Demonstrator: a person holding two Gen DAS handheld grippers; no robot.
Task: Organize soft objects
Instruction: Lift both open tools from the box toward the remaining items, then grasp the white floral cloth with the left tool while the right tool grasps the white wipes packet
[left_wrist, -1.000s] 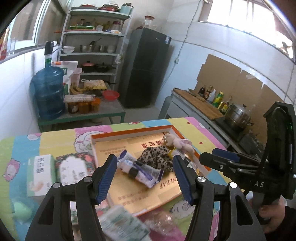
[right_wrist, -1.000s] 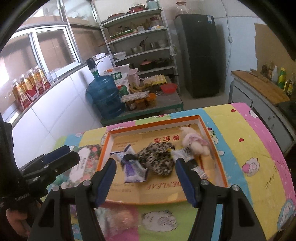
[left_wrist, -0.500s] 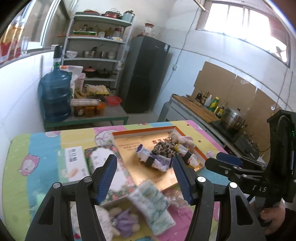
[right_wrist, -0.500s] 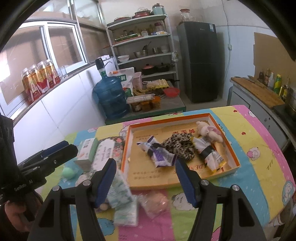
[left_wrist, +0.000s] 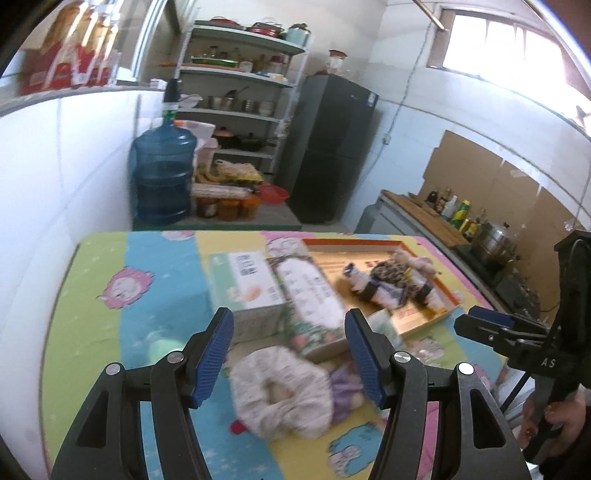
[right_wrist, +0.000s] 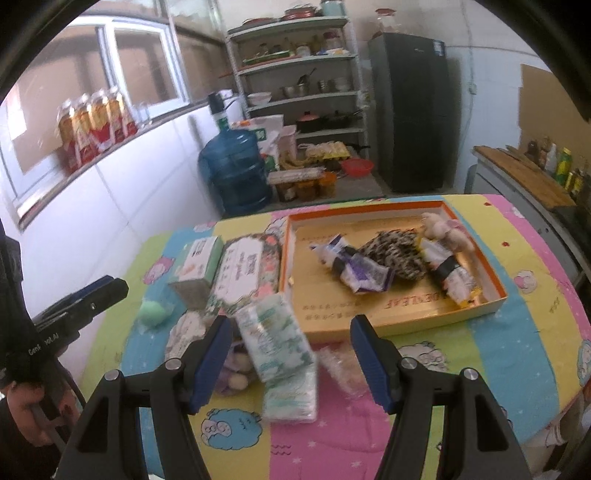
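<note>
1. Both claws hung empty above the desk: the left claw (left_wrist: 289, 356) stood wide apart over a frilled fabric cap (left_wrist: 282, 398), and the right claw (right_wrist: 291, 360) stood equally wide over two soft tissue packs (right_wrist: 275, 341).

2. Inside the orange-rimmed tray (right_wrist: 476, 306) on the far right of the desk lay what appeared to be the sorted share: two wrapped packets (right_wrist: 351, 267), a leopard-print pouch (right_wrist: 397, 249) between them, and a small plush toy (right_wrist: 443, 230) at the far end.

3. Outside the tray, the near left of the desk remained cluttered. A white-and-green carton (right_wrist: 195, 264) and a floral pack (right_wrist: 245, 275) sat side by side just left of the tray, with a green sponge (right_wrist: 155, 312) nearer the left edge.

4. A crumpled clear bag (right_wrist: 343, 365) lay just in front of the tray, and a small doll in purple (left_wrist: 347, 387) rested against the cap; motion blur hid its details.

5. Judged from this layout, roughly half the job seemed finished, with the cap, doll, tissue packs, sponge and bag apparently awaiting collection.

6. Neither claw touched any item.
</note>
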